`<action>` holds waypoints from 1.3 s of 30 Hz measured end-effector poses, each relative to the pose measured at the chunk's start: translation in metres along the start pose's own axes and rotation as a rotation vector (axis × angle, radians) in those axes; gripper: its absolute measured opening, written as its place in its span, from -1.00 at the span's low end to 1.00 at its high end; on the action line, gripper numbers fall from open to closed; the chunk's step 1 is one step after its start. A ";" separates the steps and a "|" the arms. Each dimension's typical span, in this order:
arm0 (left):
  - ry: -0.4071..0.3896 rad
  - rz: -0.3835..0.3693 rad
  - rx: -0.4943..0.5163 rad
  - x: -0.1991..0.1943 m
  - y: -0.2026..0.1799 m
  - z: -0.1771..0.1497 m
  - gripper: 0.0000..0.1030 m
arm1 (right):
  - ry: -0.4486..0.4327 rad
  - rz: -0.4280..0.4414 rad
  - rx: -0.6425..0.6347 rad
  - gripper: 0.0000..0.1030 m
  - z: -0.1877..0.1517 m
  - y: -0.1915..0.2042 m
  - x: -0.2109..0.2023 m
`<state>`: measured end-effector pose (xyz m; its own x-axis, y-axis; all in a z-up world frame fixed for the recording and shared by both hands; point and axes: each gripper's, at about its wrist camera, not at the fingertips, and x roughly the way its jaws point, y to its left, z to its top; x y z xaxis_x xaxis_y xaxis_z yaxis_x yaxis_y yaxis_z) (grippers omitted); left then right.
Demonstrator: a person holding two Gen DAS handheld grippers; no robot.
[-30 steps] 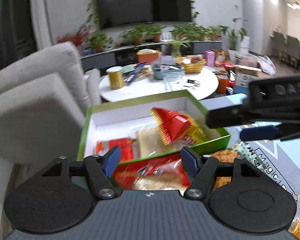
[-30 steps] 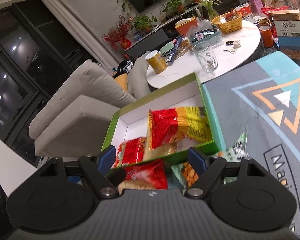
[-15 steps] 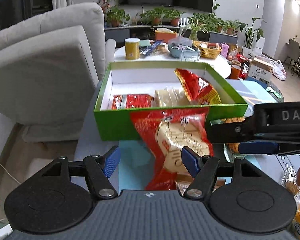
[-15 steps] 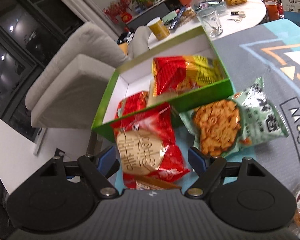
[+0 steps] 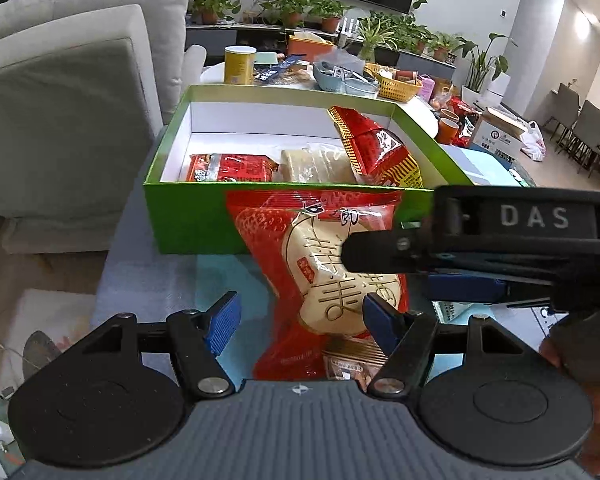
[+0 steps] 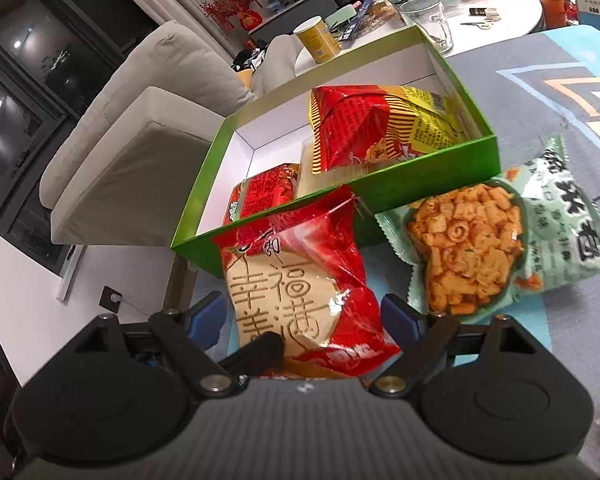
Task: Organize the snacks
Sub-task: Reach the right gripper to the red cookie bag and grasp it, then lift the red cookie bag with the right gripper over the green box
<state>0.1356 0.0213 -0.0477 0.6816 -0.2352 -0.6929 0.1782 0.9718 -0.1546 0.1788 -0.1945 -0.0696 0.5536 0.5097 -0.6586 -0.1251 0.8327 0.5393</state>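
A green box (image 5: 192, 220) (image 6: 432, 176) with white inside holds a red-and-yellow snack bag (image 5: 374, 148) (image 6: 376, 128), a flat red packet (image 5: 232, 168) (image 6: 262, 194) and a pale packet (image 5: 312, 164). A red bag with a round biscuit (image 5: 324, 264) (image 6: 296, 284) lies on the mat against the box's near wall. My left gripper (image 5: 300, 320) is open, its fingers either side of the bag's near end. My right gripper (image 6: 300, 320) is open around the same bag; it crosses the left wrist view (image 5: 480, 244). A green bag of orange crisps (image 6: 500, 236) lies right of it.
A grey sofa (image 5: 60, 100) stands left of the table. Behind the box is a round white table (image 6: 496, 4) with a yellow can (image 5: 239, 65), a glass (image 6: 432, 24) and a basket (image 5: 392, 86). A small packet (image 5: 352, 360) lies under the red bag.
Both grippers have pulled back from the box and dropped lower. The red biscuit bag now lies between both pairs of fingers, and the right gripper has slid further left over it.
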 end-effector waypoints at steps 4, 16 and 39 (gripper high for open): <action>0.019 -0.025 -0.009 0.009 0.004 0.000 0.28 | 0.019 -0.005 0.009 0.22 0.002 -0.004 0.013; 0.040 -0.072 -0.046 0.023 0.015 -0.008 0.53 | 0.040 0.026 0.034 0.39 0.004 -0.013 0.027; -0.138 -0.065 0.171 -0.026 -0.026 -0.014 -0.16 | -0.022 0.040 -0.042 0.08 -0.003 0.017 -0.011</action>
<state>0.1032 0.0022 -0.0361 0.7532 -0.3091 -0.5806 0.3346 0.9400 -0.0663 0.1680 -0.1855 -0.0547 0.5652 0.5380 -0.6253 -0.1816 0.8206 0.5419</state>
